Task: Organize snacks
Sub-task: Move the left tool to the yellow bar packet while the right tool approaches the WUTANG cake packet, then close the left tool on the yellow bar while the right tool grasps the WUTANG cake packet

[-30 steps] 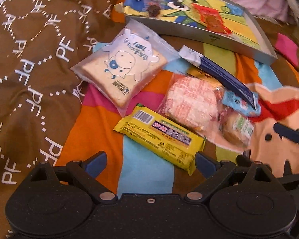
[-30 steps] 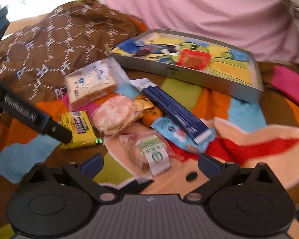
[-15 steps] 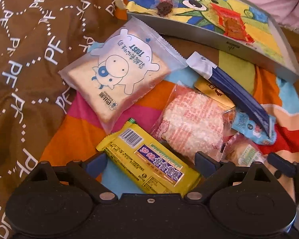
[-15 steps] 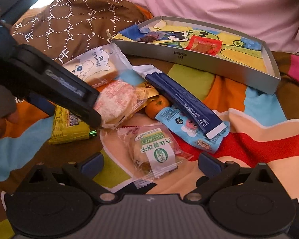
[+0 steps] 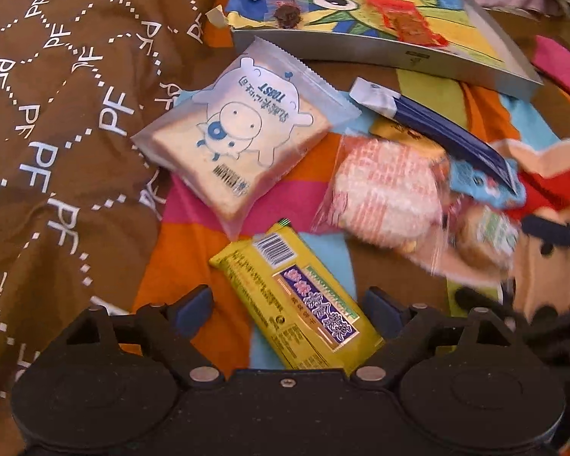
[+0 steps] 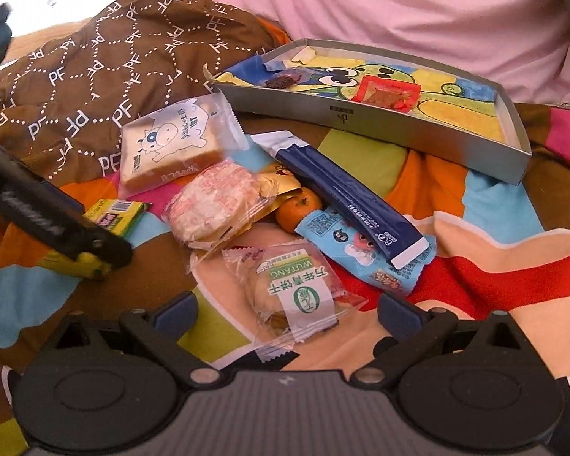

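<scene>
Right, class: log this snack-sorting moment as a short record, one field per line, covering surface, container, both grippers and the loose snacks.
surface: colourful patterned blanket
container: grey tray, far side
already in tray: red packet, dark-snack packet
left gripper: open, straddling the yellow bar
right gripper: open, straddling the green-label cookie
loose snacks: toast packet, rice cracker, navy stick pack, light blue packet, tangerine
</scene>
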Demonstrator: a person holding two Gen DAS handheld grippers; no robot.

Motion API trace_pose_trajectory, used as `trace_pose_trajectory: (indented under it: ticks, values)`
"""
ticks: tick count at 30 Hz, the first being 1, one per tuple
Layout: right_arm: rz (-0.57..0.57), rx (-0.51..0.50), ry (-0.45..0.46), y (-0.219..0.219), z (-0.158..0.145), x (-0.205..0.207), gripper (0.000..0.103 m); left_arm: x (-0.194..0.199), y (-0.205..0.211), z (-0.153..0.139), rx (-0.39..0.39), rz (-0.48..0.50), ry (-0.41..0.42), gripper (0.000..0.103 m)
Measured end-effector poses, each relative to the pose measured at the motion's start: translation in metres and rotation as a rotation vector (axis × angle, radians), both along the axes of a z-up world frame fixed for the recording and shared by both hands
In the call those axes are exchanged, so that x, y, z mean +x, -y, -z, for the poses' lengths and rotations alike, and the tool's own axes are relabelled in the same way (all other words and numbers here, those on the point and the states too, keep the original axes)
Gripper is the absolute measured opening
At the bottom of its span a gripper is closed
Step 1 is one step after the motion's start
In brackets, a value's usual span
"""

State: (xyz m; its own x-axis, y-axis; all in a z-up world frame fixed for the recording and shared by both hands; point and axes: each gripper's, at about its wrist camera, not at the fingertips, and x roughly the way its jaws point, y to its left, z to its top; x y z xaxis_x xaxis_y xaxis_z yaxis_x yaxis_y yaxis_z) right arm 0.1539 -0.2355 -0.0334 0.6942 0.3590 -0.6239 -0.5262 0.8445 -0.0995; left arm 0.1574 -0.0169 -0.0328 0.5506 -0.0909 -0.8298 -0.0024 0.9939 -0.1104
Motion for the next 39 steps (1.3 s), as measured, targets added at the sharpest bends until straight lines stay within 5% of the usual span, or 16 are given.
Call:
trace_pose_trajectory:
  ticks: [4,8,15,20,26,31,35,39]
  values:
    - [-0.003,0.017,-0.012,-0.003,0.001,0.003,0.103,-0.007,-0.009,-0.001,-0.032,0.043,0.007,0.087]
    - [-0.002,0.023,-0.024,-0.008,0.005,0.011,0.103,0.004,-0.005,-0.001,-0.059,-0.037,-0.022,0.089]
    - [0.002,0.063,-0.028,-0.004,0.006,0.012,0.096,0.016,0.008,0.002,0.000,-0.082,-0.048,0.087]
    - [-0.030,0.049,-0.006,-0.009,0.004,0.005,0.079,0.005,0.003,-0.001,0.010,-0.086,-0.023,0.065]
    - [-0.066,0.021,-0.018,-0.017,0.000,-0.007,0.068,-0.008,-0.004,-0.004,-0.035,-0.086,-0.009,0.056]
    - [-0.102,-0.024,-0.071,-0.024,-0.004,-0.022,0.069,-0.020,-0.001,-0.004,-0.043,-0.031,0.010,0.054]
    - [-0.104,-0.057,-0.020,-0.026,-0.005,-0.034,0.087,-0.023,0.001,-0.002,-0.035,-0.011,0.018,0.055]
    - [-0.124,-0.035,-0.002,-0.029,-0.005,-0.028,0.089,-0.020,-0.002,-0.002,-0.047,-0.008,0.007,0.055]
